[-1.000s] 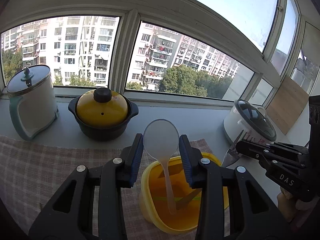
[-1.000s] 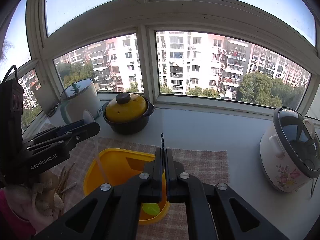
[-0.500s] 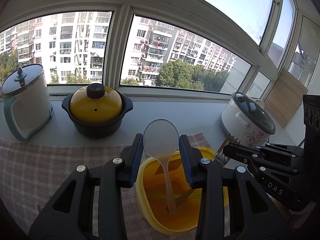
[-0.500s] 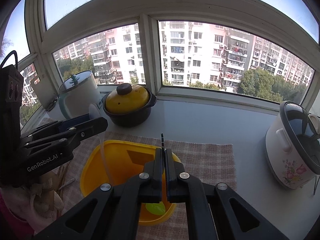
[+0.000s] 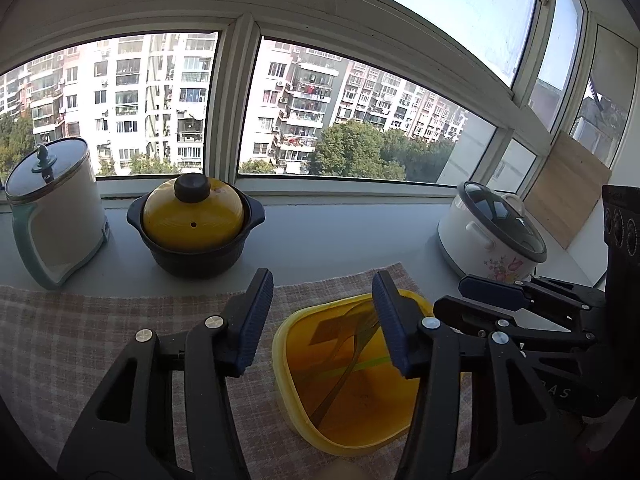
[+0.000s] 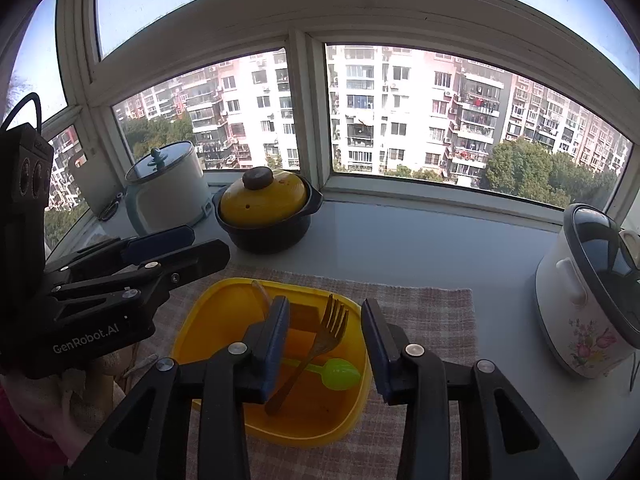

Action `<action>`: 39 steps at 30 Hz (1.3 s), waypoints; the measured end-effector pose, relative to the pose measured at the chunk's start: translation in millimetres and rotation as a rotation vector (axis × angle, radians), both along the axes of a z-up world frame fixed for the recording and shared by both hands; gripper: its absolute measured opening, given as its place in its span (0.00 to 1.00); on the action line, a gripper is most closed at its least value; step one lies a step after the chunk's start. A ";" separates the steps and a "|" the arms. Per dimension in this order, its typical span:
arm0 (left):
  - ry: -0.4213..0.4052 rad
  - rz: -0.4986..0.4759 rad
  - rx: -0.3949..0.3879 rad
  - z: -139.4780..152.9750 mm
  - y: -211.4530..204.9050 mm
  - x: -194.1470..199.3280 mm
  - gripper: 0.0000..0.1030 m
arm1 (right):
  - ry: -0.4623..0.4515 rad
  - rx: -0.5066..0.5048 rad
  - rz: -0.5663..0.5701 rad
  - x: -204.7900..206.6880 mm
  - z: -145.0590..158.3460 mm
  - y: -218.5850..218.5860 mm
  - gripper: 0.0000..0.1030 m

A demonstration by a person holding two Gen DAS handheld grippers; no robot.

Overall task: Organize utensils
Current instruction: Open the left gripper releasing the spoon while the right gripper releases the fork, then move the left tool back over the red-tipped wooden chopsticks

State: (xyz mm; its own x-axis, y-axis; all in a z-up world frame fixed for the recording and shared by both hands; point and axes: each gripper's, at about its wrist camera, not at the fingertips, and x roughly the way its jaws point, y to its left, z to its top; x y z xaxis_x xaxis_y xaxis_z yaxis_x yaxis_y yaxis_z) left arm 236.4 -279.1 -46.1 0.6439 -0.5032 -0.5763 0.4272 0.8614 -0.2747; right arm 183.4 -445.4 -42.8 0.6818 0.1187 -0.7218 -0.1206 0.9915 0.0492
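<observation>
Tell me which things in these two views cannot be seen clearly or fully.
- Clear spoon: right view, mostly behind a right tool finger; left view does not show it clearly.
- Green spoon: right view, handle partly under the fork; left view shows only a green line.
- Sticks beside the yellow bin: right view, hidden by the left tool.
- Bin's near rim: left view, cut by the right tool.

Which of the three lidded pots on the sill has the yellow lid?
The middle one, the black pot: a yellow lid with a dark knob. The white pot on the left has a dark lid with a teal knob; the flowered cooker on the right has a glass lid.
</observation>
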 end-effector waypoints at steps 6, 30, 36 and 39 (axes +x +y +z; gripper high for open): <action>-0.007 0.016 -0.006 6.3 19.7 -7.9 0.51 | -0.010 0.011 -0.021 -10.9 2.7 1.2 0.46; 0.006 0.163 0.098 -0.5 183.3 -61.1 0.51 | -0.078 0.060 0.016 -53.6 14.6 67.9 0.83; 0.058 0.204 0.145 -20.3 223.8 -72.8 0.51 | -0.102 0.063 0.046 -61.2 8.3 91.5 0.85; 0.093 0.219 0.153 -32.2 236.2 -78.0 0.51 | -0.114 0.069 0.062 -65.8 3.8 102.2 0.85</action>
